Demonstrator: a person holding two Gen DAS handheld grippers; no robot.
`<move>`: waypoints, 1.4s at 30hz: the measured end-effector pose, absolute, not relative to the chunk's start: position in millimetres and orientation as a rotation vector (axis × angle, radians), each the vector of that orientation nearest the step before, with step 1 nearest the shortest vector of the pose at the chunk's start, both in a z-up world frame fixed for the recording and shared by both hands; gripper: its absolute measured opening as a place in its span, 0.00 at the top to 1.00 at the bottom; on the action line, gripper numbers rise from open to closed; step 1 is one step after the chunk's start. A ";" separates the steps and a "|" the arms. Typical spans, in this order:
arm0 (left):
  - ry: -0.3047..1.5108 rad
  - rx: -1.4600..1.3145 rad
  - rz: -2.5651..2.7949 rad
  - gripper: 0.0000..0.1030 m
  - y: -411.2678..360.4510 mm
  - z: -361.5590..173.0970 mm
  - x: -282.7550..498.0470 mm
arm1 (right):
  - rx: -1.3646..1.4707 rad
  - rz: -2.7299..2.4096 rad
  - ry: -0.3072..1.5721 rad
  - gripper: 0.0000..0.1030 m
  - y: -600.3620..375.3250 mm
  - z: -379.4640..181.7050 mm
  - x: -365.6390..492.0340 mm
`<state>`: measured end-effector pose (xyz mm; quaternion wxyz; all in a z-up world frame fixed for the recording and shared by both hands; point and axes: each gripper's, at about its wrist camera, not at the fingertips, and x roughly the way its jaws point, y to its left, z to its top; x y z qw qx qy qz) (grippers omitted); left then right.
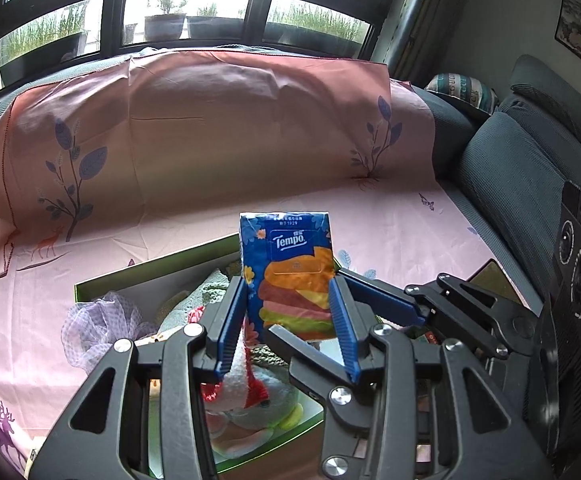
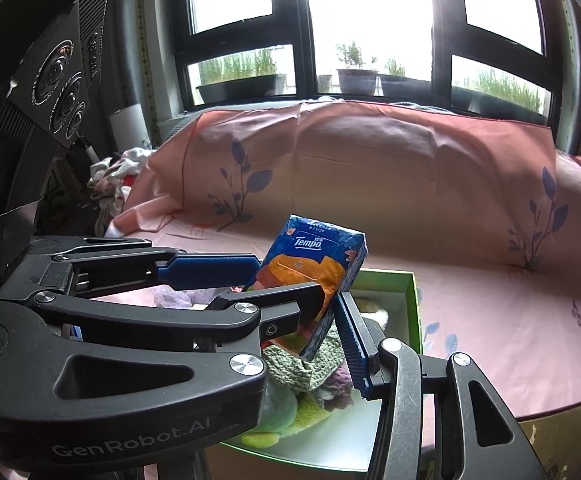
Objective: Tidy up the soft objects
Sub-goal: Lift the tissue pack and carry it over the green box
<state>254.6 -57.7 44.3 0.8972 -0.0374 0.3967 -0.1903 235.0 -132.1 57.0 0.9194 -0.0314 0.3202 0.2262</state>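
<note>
One tissue pack in play, blue with a burger print and the Tempo name, and two grippers are on it at once! The left gripper has its two blue pads narrowed onto the pack's left and right edges, holding it upright dead centre of the left wrist view. The right gripper comes in from 4 o'clock in that view. Its two fingers are pinched across the thin way, one over the printed face and one on the back, near the bottom. Through the right wrist camera the pack leans toward 1 o'clock, with the left gripper's blue finger touching it from 9 o'clock. The pack hangs in the air above one green box, open-topped, sitting on the pink sheet that drapes the sofa. Inside the box are three soft items that I can make out: one purple mesh puff at 9 o'clock, one green knitted cloth, and one white plush toy with red trim at 6 o'clock. One striped cushion sits at 2 o'clock on the grey sofa.
</note>
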 end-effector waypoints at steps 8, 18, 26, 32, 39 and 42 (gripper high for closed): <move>0.858 -0.046 -0.389 0.60 -63.8 30.1 261.5 | -0.027 0.465 0.687 0.51 -138.4 41.2 239.6; 0.882 -0.026 -0.373 0.60 -64.2 20.7 264.5 | -0.017 0.474 0.708 0.52 -137.3 31.1 241.2; 0.899 -0.006 -0.348 0.60 -61.5 16.3 265.3 | -0.012 0.486 0.726 0.51 -130.9 25.3 243.8; 0.907 -0.004 -0.339 0.60 -58.8 13.2 267.1 | -0.001 0.493 0.736 0.51 -129.3 21.9 247.0; 0.924 -0.006 -0.330 0.59 -56.5 10.5 269.8 | 0.016 0.506 0.751 0.51 -128.1 18.3 249.6; 0.939 -0.003 -0.320 0.59 -55.4 8.1 272.1 | 0.014 0.509 0.765 0.51 -125.0 15.4 250.3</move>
